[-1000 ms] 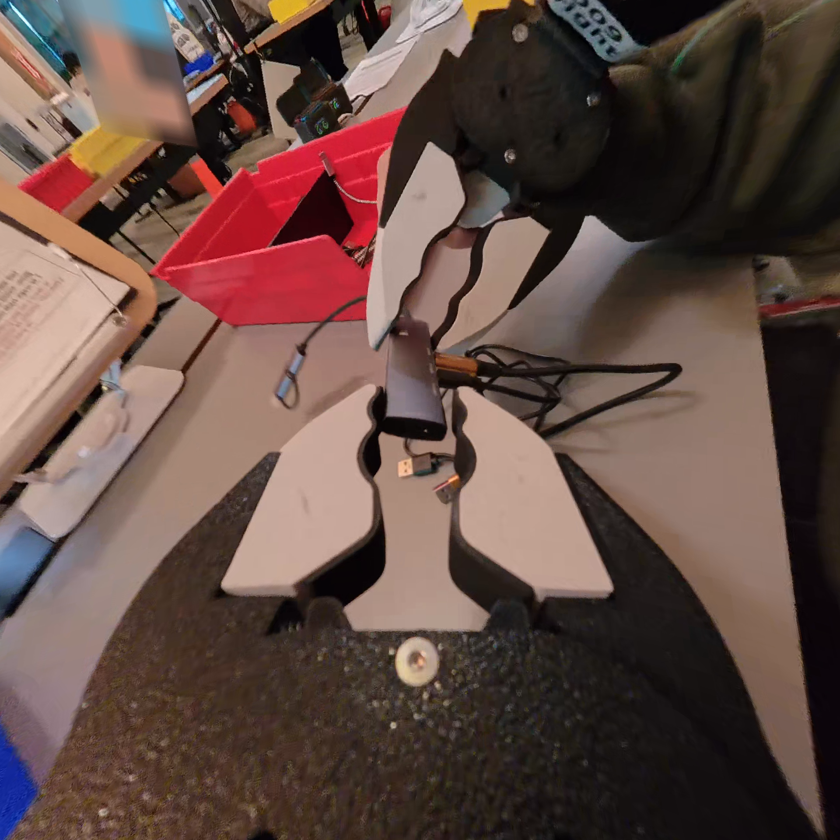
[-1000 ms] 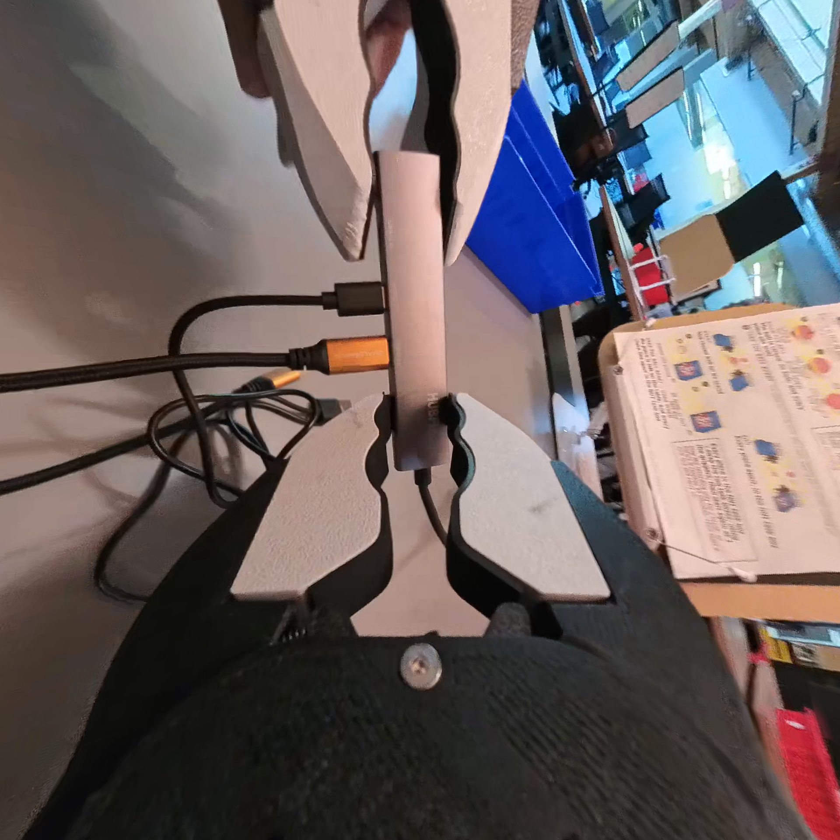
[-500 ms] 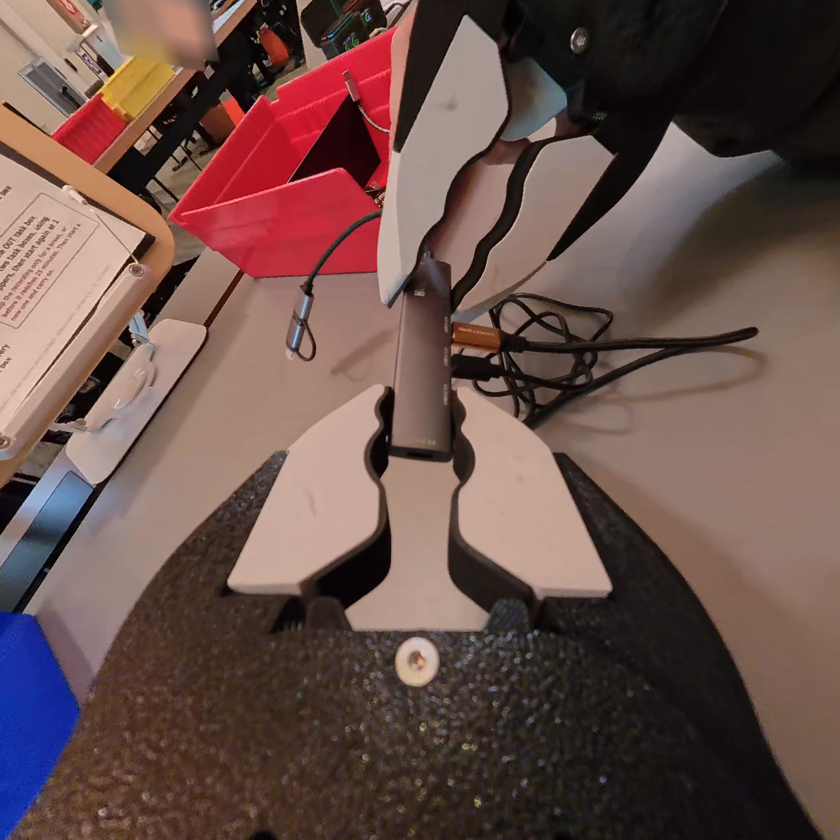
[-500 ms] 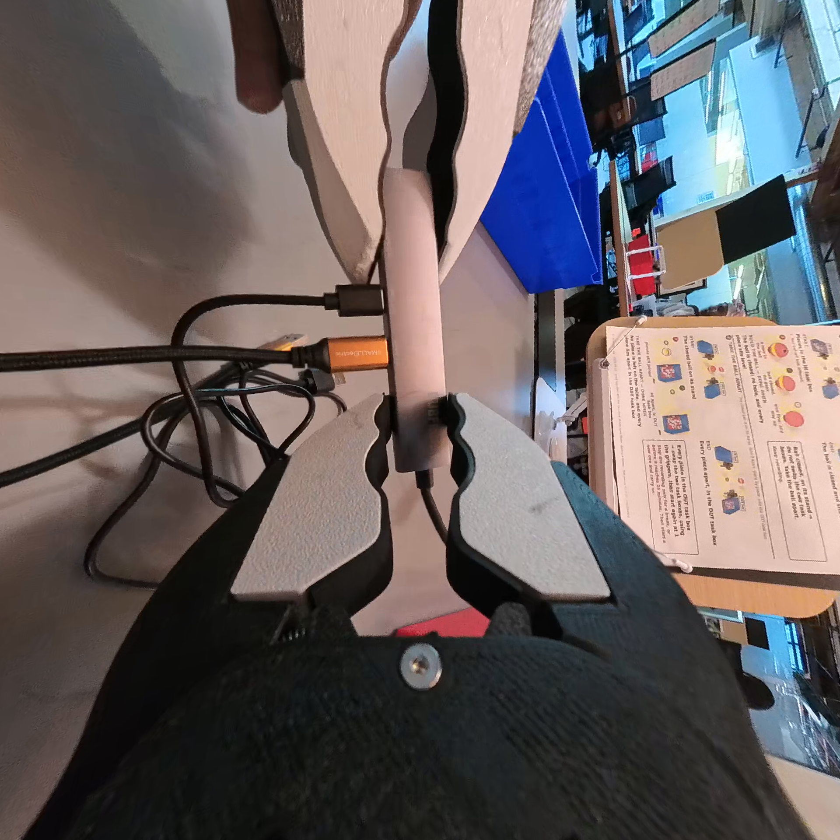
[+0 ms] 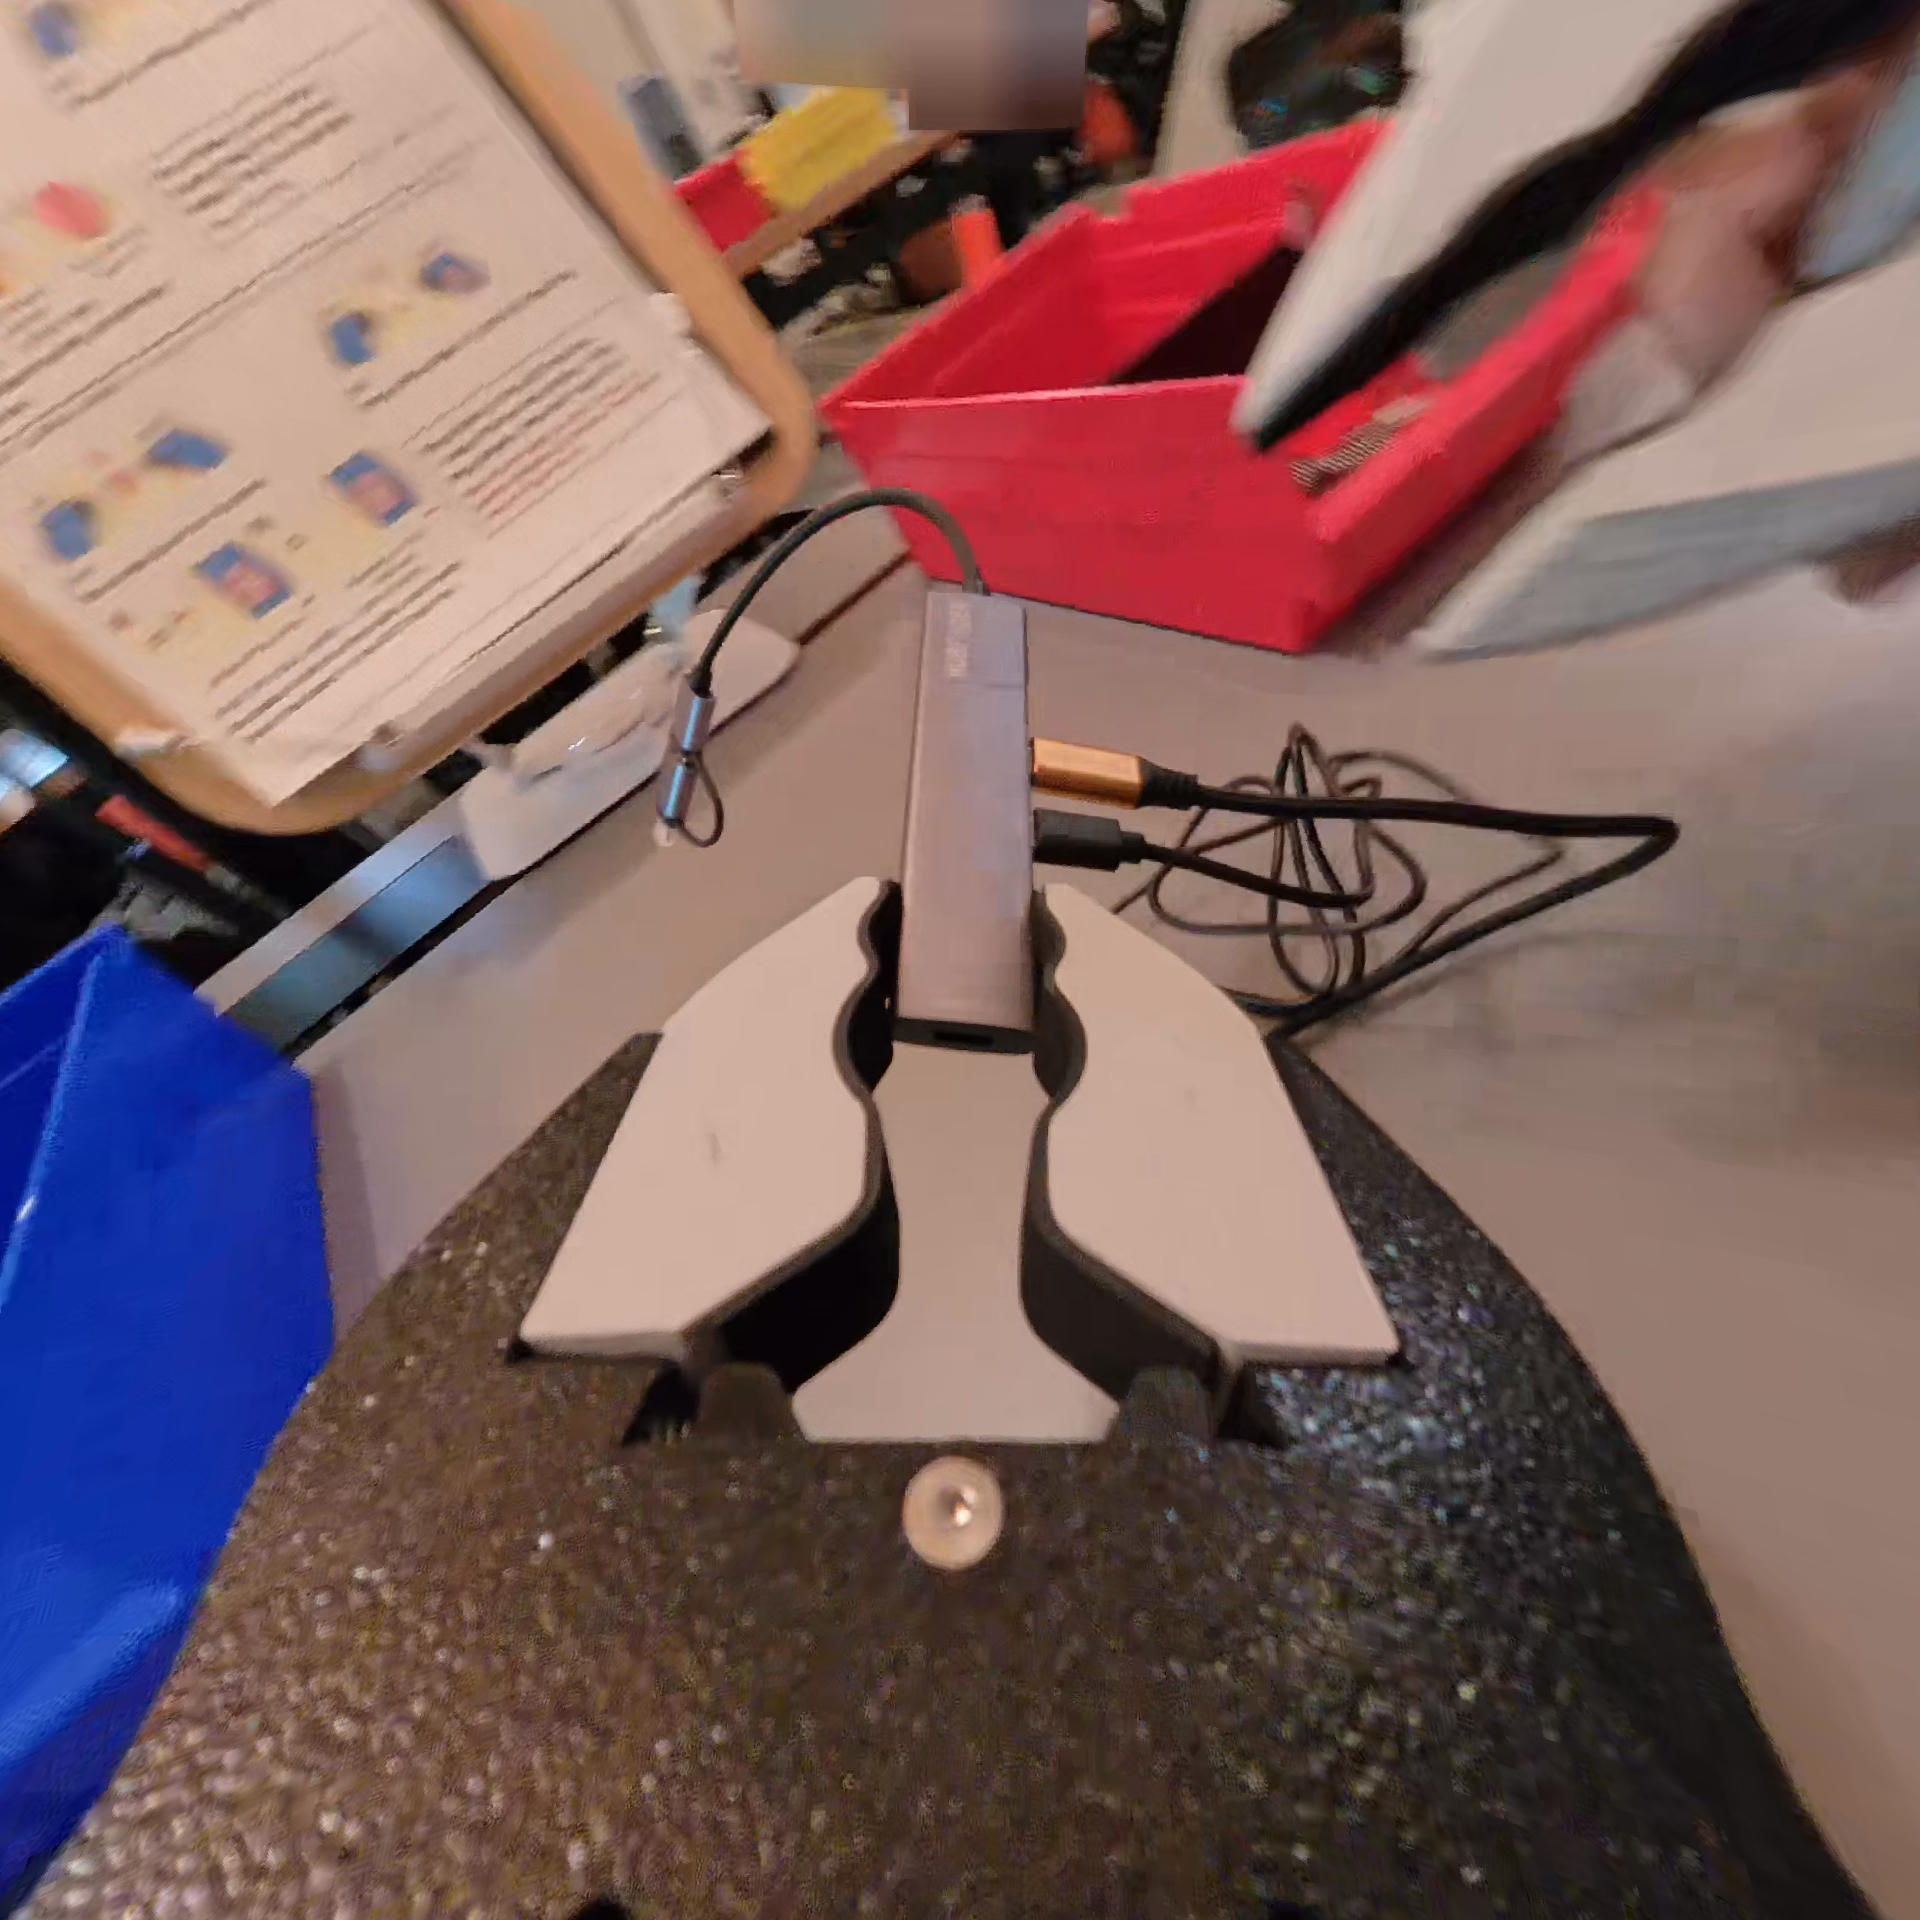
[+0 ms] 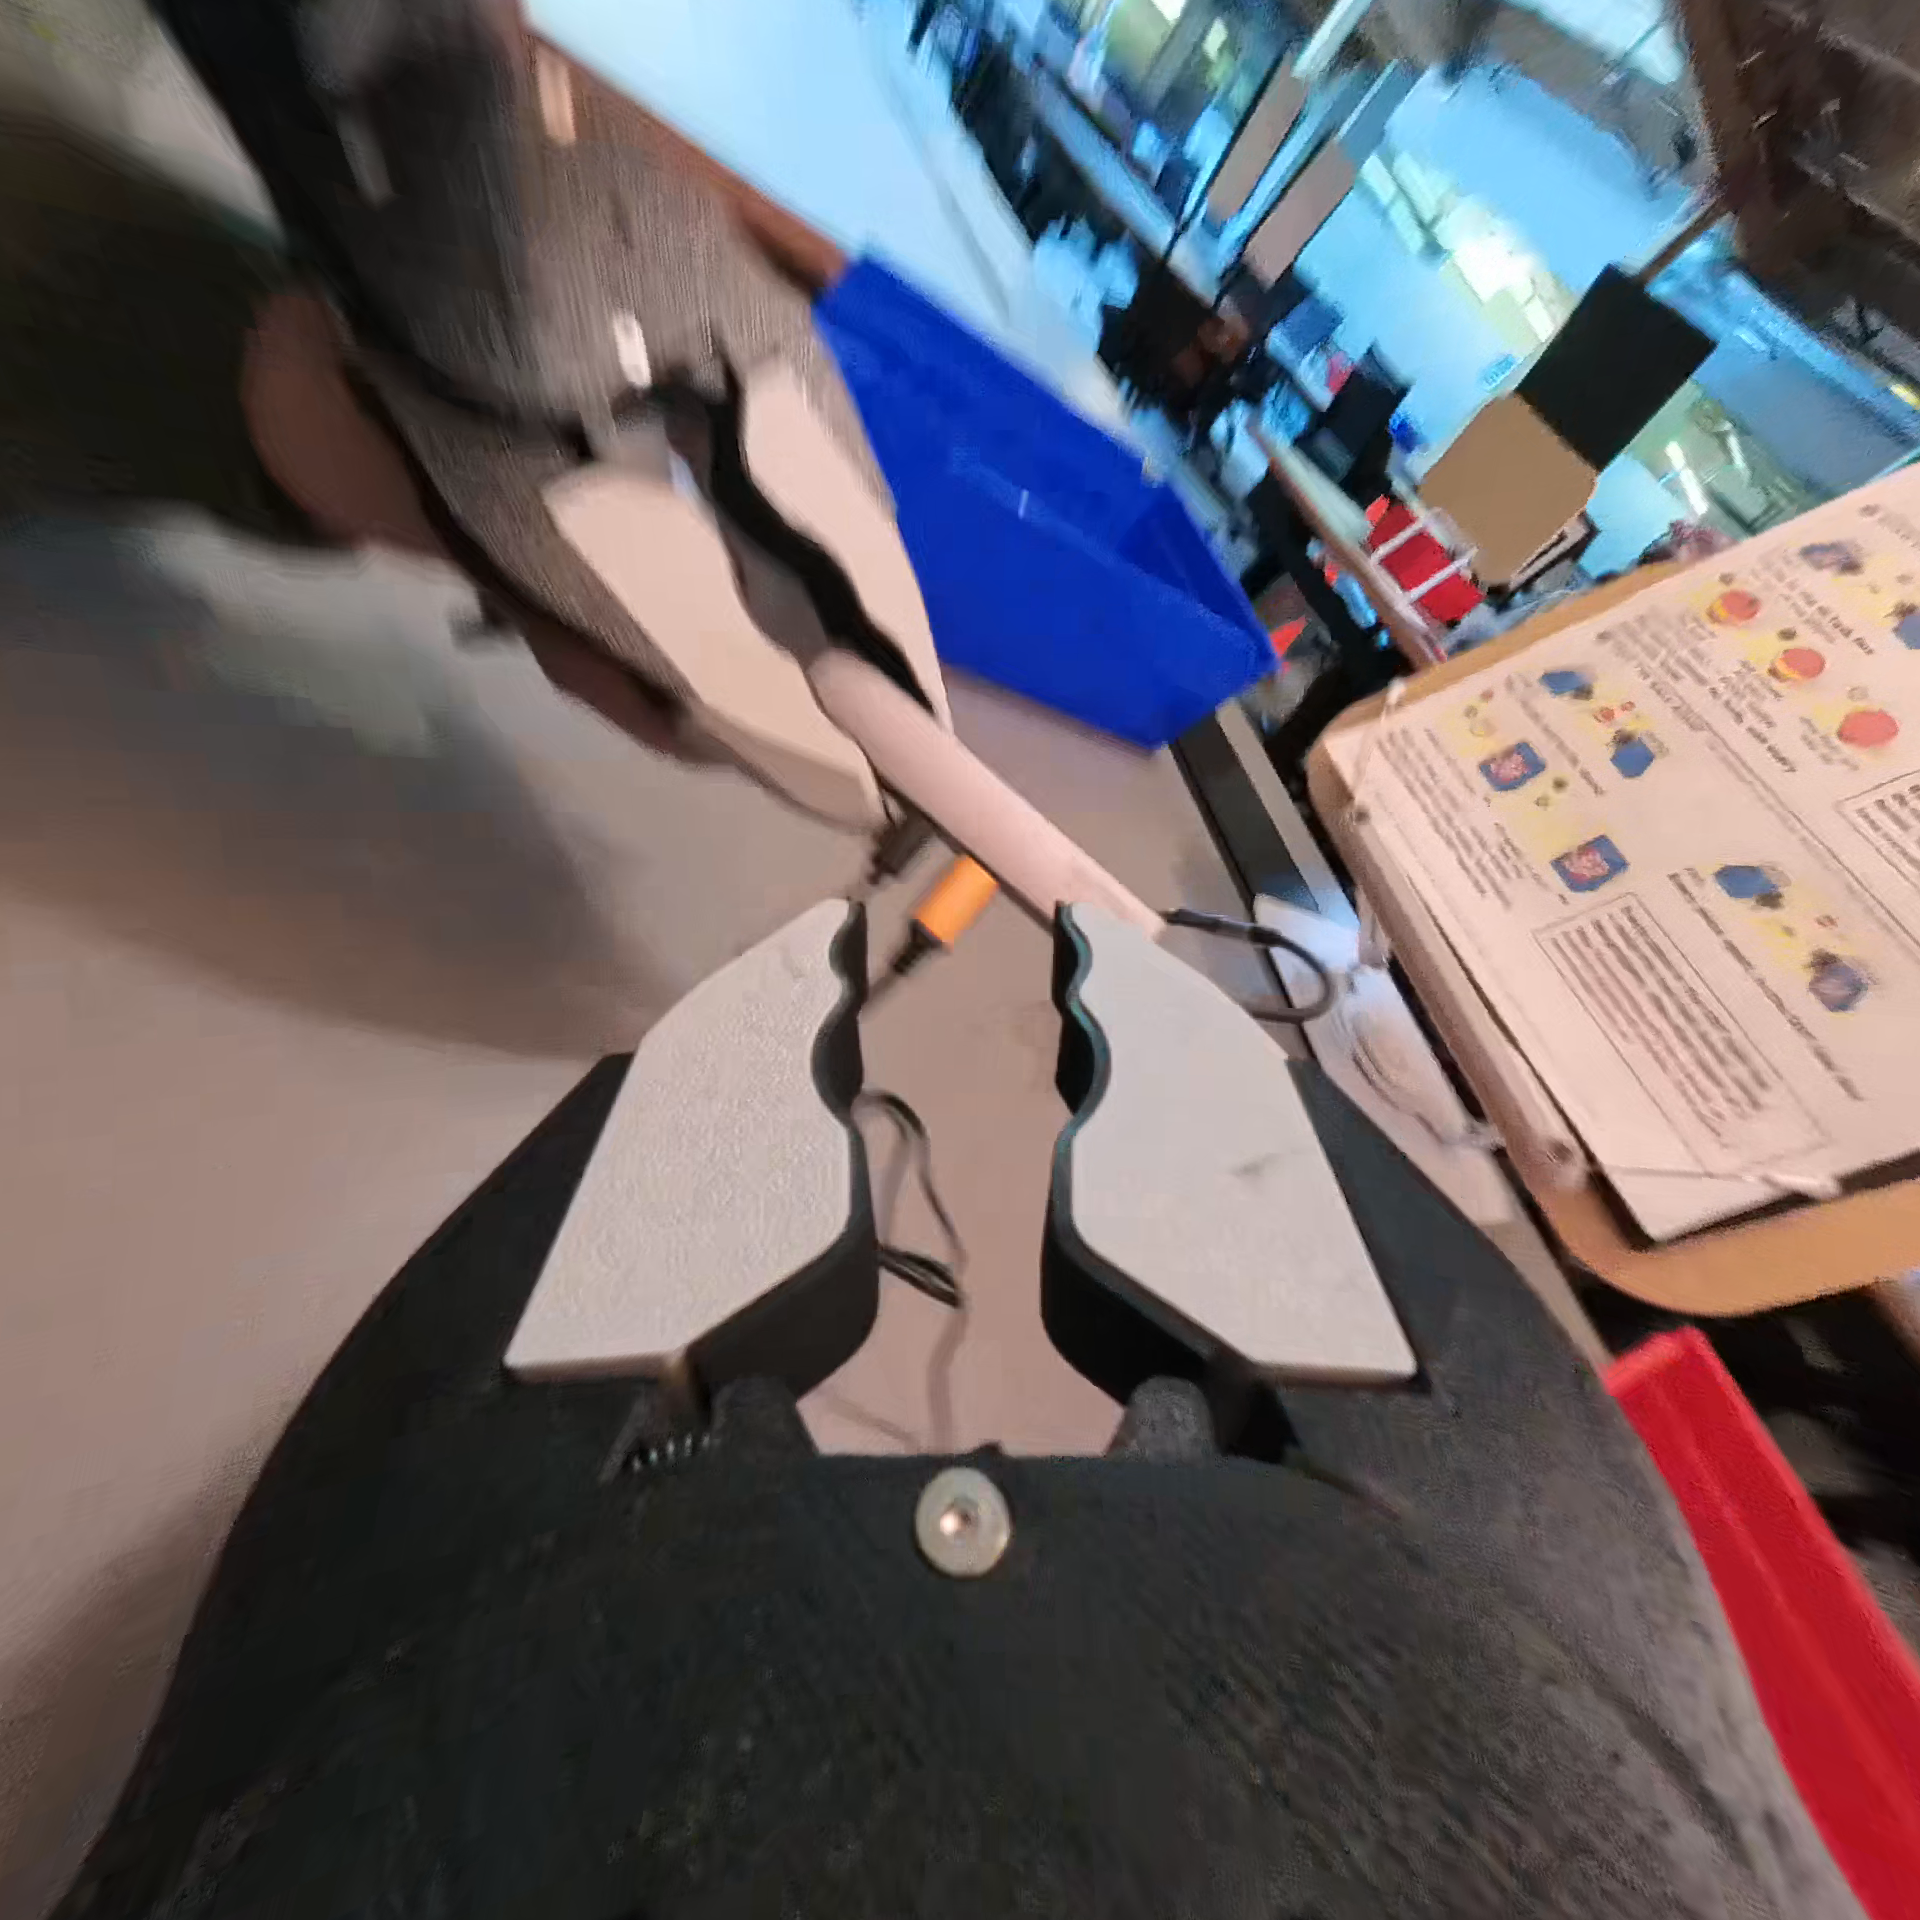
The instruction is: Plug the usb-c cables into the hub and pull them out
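Hub, slim, stiff and likely light, sits clamped at its near end in the left gripper above the tabletop, 2 cable plugs in its side offering the firmest hold for the empty, parted right gripper.

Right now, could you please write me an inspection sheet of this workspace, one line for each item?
Surface: grey table, bare apart from the cables.
Job's things: grey hub held off the table by one end; orange-plug cable and black-plug cable both seated in its side.
Clutter: nothing seen on the table itself.
Grippers: left gripper shut on the hub; right gripper open, empty, clear of the hub.
Cables: black leads lie in a loose tangle on the table; the hub's own short lead hangs free.
Surroundings: red bin, blue bin, instruction board.
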The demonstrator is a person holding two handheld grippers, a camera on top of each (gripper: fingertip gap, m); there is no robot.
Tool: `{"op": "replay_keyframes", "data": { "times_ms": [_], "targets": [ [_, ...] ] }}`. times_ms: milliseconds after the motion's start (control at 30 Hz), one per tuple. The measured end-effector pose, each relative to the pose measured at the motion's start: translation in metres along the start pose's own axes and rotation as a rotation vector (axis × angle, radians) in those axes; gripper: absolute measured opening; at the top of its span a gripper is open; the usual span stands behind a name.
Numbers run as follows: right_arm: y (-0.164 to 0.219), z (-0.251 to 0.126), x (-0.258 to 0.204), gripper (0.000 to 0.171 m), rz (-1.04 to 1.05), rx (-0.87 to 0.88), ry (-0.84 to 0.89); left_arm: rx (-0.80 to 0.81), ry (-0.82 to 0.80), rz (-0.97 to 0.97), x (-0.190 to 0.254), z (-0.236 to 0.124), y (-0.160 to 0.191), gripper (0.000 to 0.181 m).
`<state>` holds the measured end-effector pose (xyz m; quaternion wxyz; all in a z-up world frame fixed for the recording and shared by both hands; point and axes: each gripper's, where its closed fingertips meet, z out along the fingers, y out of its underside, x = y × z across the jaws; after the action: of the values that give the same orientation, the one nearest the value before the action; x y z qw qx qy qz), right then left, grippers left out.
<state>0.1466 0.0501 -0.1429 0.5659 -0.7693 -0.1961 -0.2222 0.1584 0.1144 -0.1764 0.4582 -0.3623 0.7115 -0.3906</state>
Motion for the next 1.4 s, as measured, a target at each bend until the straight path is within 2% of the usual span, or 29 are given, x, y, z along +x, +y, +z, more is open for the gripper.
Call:
{"op": "replay_keyframes", "data": {
  "times_ms": [100, 200, 267, 400, 467, 500, 633, 733, 867, 1267, 1400],
  "targets": [
    [-0.040, 0.018, -0.008, 0.020, 0.186, 0.131, 0.085, 0.033, -0.110, -0.117, -0.021, -0.002, -0.004, 0.023],
    [-0.025, 0.037, -0.005, 0.020, 0.211, 0.040, 0.276, 0.061, -0.159, -0.191, -0.029, -0.005, -0.006, 0.023],
    [-0.013, 0.046, -0.004, 0.021, 0.233, 0.023, 0.304, 0.086, -0.172, -0.241, -0.031, -0.008, -0.006, 0.023],
    [-0.010, 0.052, 0.007, 0.018, 0.505, 0.153, 0.333, 0.122, -0.142, -0.386, -0.028, -0.007, 0.001, 0.023],
    [-0.010, 0.054, 0.005, 0.010, 0.481, 0.190, 0.366, 0.122, -0.138, -0.408, -0.028, -0.005, 0.006, 0.023],
    [-0.009, 0.060, -0.002, 0.009, 0.442, 0.167, 0.328, 0.128, -0.129, -0.429, -0.027, -0.005, 0.008, 0.023],
    [-0.002, 0.073, -0.006, 0.012, 0.341, 0.066, 0.350, 0.146, -0.113, -0.483, -0.028, -0.005, 0.013, 0.023],
    [0.000, 0.081, -0.001, 0.018, 0.329, 0.036, 0.393, 0.156, -0.111, -0.502, -0.031, -0.005, 0.017, 0.023],
    [0.000, 0.091, -0.005, 0.011, 0.314, 0.013, 0.368, 0.173, -0.084, -0.526, -0.033, -0.008, 0.023, 0.023],
    [-0.004, 0.095, -0.013, 0.010, 0.319, -0.076, 0.254, 0.227, 0.017, -0.494, -0.036, -0.014, 0.025, 0.023],
    [-0.003, 0.095, -0.015, 0.009, 0.295, -0.092, 0.269, 0.218, 0.031, -0.476, -0.036, -0.015, 0.026, 0.023]
  ]
}}
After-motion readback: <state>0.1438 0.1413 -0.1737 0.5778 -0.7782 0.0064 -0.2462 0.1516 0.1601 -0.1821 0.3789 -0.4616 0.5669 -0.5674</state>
